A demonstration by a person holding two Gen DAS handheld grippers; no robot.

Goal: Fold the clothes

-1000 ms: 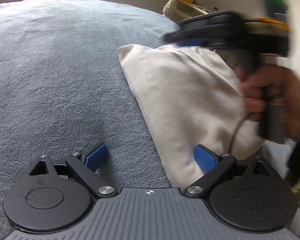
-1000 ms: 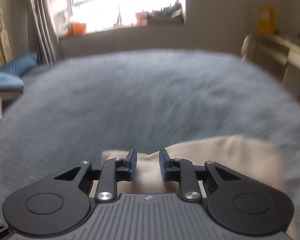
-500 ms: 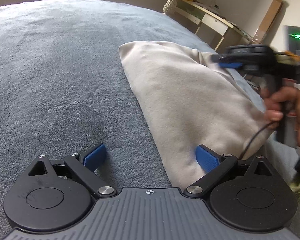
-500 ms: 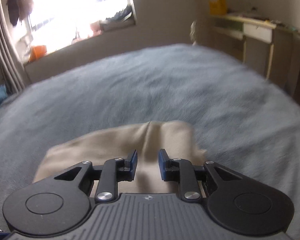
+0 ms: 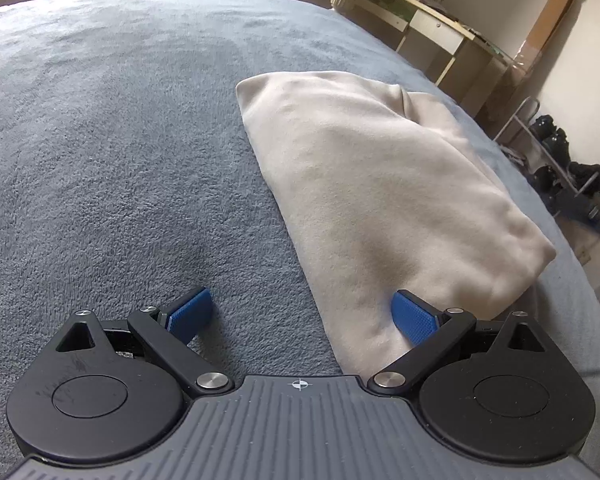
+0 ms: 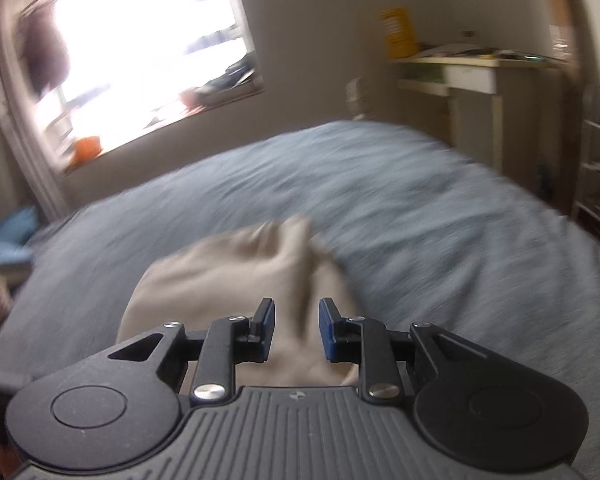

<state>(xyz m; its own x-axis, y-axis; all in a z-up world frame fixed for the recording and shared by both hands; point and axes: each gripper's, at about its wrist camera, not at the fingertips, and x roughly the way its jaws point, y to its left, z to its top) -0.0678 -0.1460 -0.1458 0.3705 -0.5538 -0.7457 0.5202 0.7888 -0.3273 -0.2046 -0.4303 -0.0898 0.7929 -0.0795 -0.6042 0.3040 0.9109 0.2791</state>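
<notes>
A cream garment point(image 5: 380, 184) lies folded in a thick bundle on the grey bed blanket point(image 5: 100, 140). My left gripper point(image 5: 302, 314) rests low on the blanket and is wide open. Its right pad point(image 5: 414, 316) presses against the near edge of the garment, and its left pad point(image 5: 190, 312) sits on bare blanket. In the blurred right wrist view the same garment point(image 6: 236, 272) lies below and ahead of my right gripper point(image 6: 297, 330). That gripper hovers above it, its pads a small gap apart with nothing between them.
A pale desk point(image 5: 432, 28) stands past the bed's far right edge, with a metal rack and dark shoes point(image 5: 556, 160) on the floor beside it. A bright window point(image 6: 140, 52) is behind the bed, and blue pillows point(image 6: 8, 236) lie at the far left.
The right gripper and the hand holding it have left the left wrist view, drawing back and up from the garment. The left gripper has stayed put and open.
</notes>
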